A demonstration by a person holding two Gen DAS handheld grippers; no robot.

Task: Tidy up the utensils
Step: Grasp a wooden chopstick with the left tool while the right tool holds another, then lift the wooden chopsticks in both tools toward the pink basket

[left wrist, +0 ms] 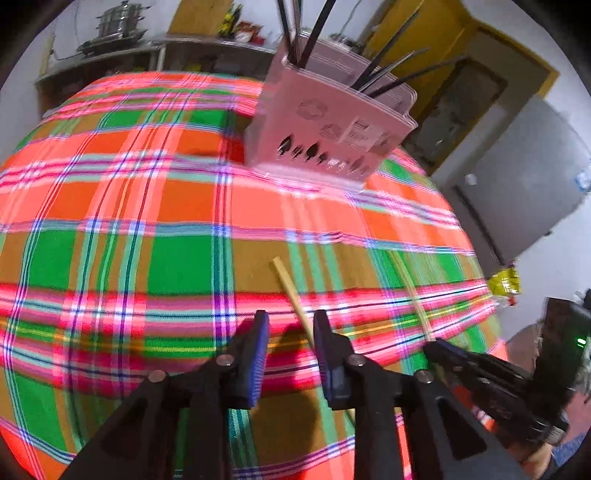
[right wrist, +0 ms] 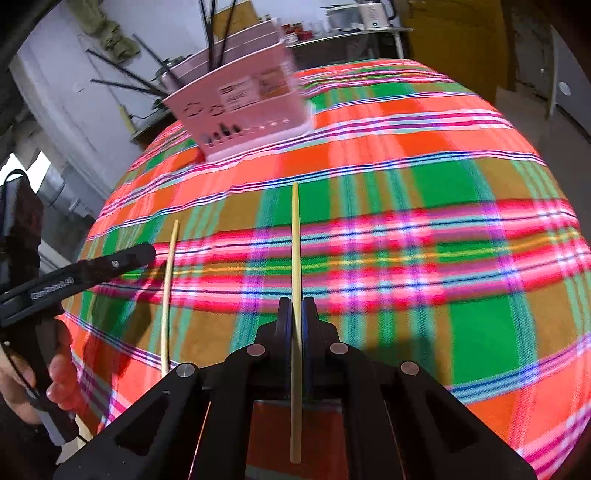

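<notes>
A pale wooden chopstick (left wrist: 291, 291) lies on the plaid tablecloth (left wrist: 147, 206). My left gripper (left wrist: 291, 314) stands open just above it, and the stick runs close along the inner side of the right-hand finger, unpressed. My right gripper (right wrist: 295, 306) is shut on a second wooden chopstick (right wrist: 294, 240), which points toward the pink utensil holder (right wrist: 240, 107). From the left wrist, that gripper (left wrist: 432, 345) shows at the right with its stick (left wrist: 412, 291). The holder (left wrist: 332, 122) carries several dark chopsticks. In the right wrist view, the left gripper (right wrist: 147, 251) ends just left of the loose chopstick (right wrist: 170, 288).
The round table's cloth drops off at its right edge (left wrist: 487, 295). A shelf with steel pots (left wrist: 114, 26) stands behind the table. A grey cabinet (left wrist: 524, 184) and a yellow packet (left wrist: 504, 280) lie beyond the right edge. A person's hand (right wrist: 55, 376) holds the left gripper.
</notes>
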